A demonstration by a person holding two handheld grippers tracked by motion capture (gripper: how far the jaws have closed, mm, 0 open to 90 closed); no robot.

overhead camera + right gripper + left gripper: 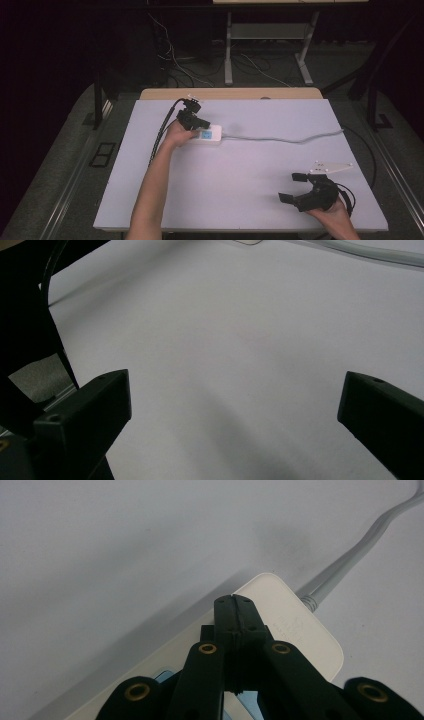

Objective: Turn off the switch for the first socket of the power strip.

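Your left claw [200, 121] sits over the left end of the white power strip [210, 135], which lies on the far-left part of the bench [240, 170]. In the left gripper view the jaws are pressed together, tip to tip, with nothing between them, and those joined tips [235, 602] point down at the strip's top face [295, 630]. That reads as a poke, not a grab: closed jaws make one stiff point, good for pushing a switch or pinning the strip flat. Whether the tips touch the plastic, I cannot tell.

A blue patch [206, 134] shows on the strip just beside the claw; it may be a label or a button, too small to say.

The grey cord [280, 138] runs from the strip's right end across the bench toward the far right edge, lying slack. Nothing tugs the strip, so it should stay put under a light press.

Your right claw [296, 187] waits near the near-right corner, well apart from the strip, jaws spread wide over bare bench [240, 340]. It looks parked and ready, out of the way of the left arm.
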